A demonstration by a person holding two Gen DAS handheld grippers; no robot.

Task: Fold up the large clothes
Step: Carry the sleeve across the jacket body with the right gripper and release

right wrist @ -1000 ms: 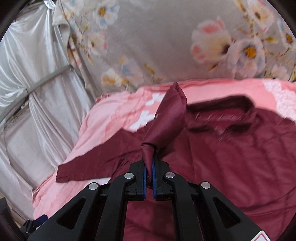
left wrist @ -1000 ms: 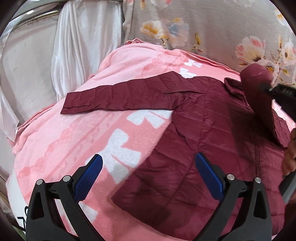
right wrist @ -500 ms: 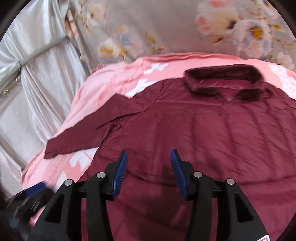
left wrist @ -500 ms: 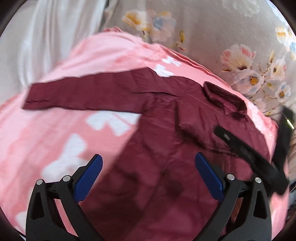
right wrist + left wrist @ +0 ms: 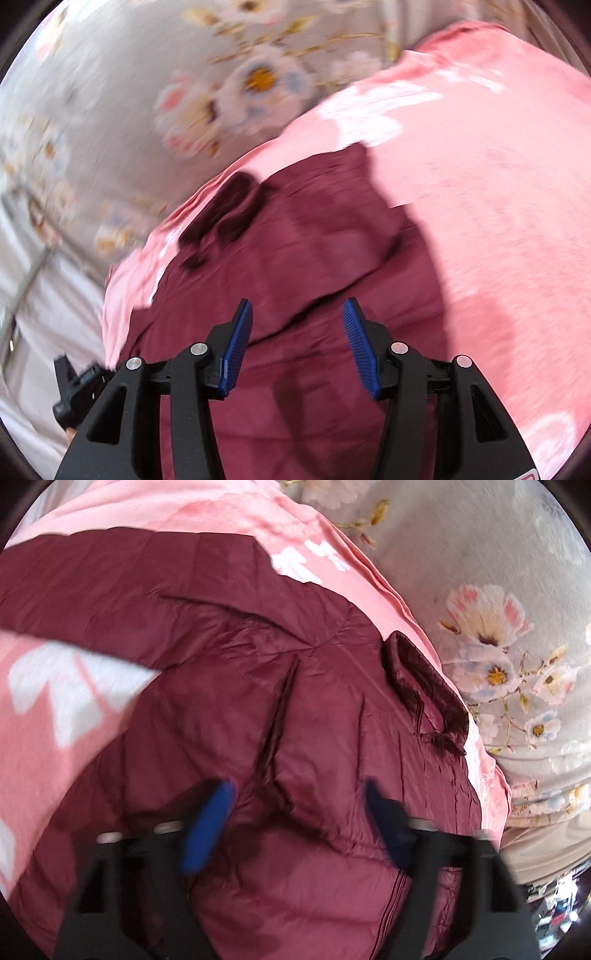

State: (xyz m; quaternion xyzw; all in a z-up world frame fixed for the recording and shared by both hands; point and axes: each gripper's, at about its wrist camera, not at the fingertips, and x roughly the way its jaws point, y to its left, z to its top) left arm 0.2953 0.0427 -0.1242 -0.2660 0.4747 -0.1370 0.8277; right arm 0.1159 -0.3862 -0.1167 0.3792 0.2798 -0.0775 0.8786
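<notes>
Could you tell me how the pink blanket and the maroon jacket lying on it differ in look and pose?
The pink blanket is fuzzy, with white patterns; the maroon jacket is plain, smooth and creased. The blanket lies beneath and reaches well past the jacket, which lies on top of it. The jacket has a dark collar and one sleeve stretched sideways; the blanket shows no such parts. Both lie spread out, in neither claw.

R tongs (image 5: 297, 345) dropped sleeve (image 5: 332, 206); L tongs (image 5: 297, 825) narrowing, empty.
</notes>
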